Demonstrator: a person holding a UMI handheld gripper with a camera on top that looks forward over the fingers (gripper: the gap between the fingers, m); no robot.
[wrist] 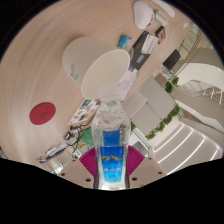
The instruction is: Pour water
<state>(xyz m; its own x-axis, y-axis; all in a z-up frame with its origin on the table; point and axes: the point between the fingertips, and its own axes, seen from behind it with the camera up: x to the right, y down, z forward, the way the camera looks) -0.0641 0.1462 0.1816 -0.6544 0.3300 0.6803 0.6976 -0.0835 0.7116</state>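
The fingers (112, 160) grip a clear bottle (112, 130) with a blue label, held upright between the pads (90, 160). Beyond it lie a white round desk (95, 60) and a red disc (41, 113), far left.

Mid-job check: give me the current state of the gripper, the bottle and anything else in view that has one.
gripper: shut on the bottle, a pad at either side.
water bottle: held, tilted forward over the table, blue label showing; cap and water level not discernible.
round white table: standing beyond the bottle.
red disc: lying flat on the floor.
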